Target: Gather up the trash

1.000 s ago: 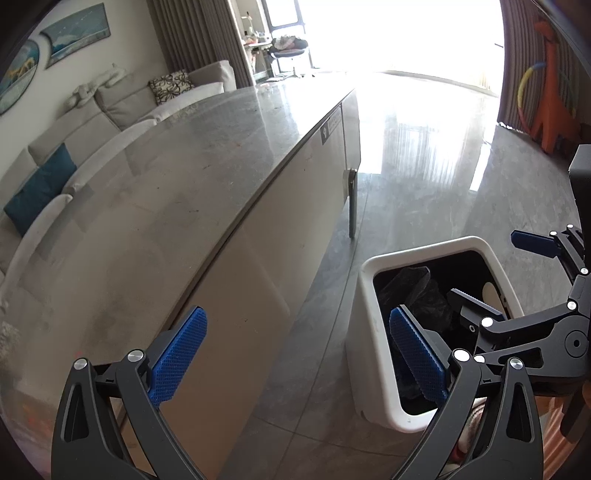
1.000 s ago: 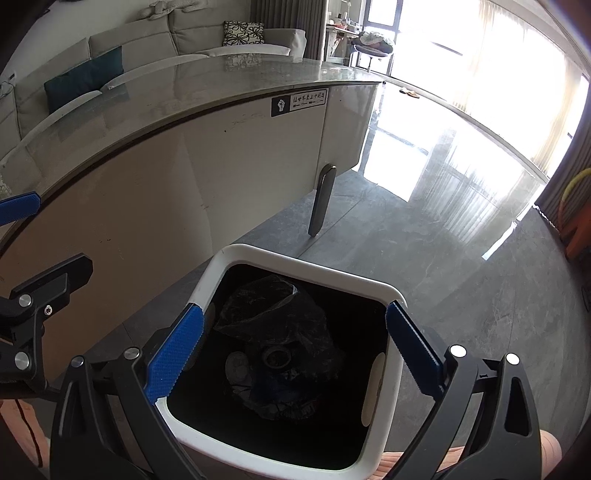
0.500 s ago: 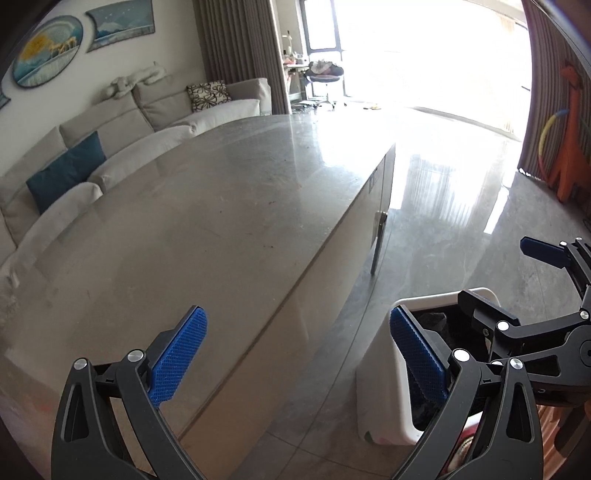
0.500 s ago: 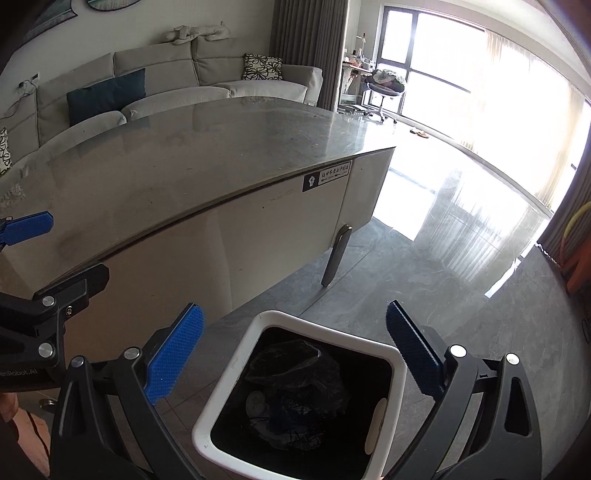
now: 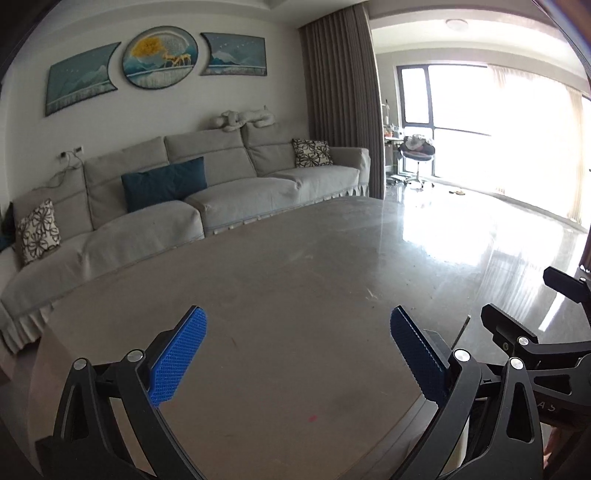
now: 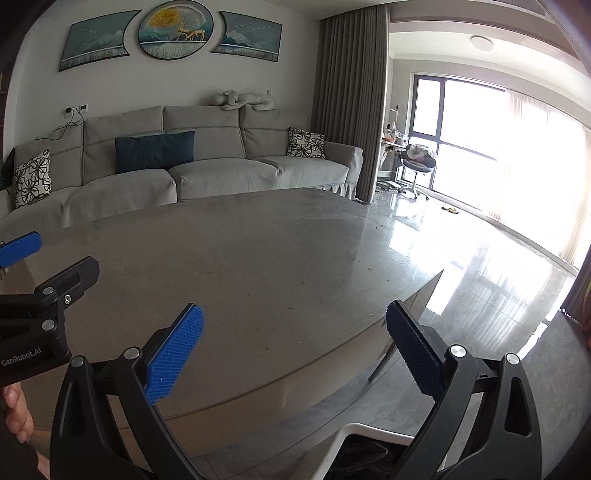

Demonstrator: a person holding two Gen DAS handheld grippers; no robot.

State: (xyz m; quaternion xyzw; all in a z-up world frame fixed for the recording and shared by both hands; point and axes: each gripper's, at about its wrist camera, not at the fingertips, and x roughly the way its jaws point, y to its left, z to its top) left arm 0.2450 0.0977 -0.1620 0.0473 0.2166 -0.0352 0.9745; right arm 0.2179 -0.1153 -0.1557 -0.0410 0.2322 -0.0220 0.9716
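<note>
A long grey sofa (image 5: 207, 192) runs along the far wall, with a teal cushion (image 5: 164, 182) in the middle and a flower-patterned cushion (image 5: 312, 152) toward the window end. Three teal pictures (image 6: 173, 33) hang above it, and a brown curtain (image 5: 340, 110) hangs beside the bright window (image 6: 491, 147). In front of the sofa a broad grey stone table (image 5: 280, 295) fills the middle of the room, its top bare apart from specks and a small pink mark (image 5: 312, 418) near the front edge. The glossy floor (image 6: 480, 280) stretches off to the right.

The white trash bin (image 6: 373, 434) stands on the floor just beside the table's near edge, below the right gripper; only its rim and a dark bag inside show.

The left gripper (image 5: 297, 358) hangs level over the table, blue pads wide apart and holding nothing. The right gripper (image 6: 295, 356) sits just beside it, over the table's edge, fingers likewise spread and empty. A hand (image 6: 16, 413) grips the left tool at the frame's lower left.
</note>
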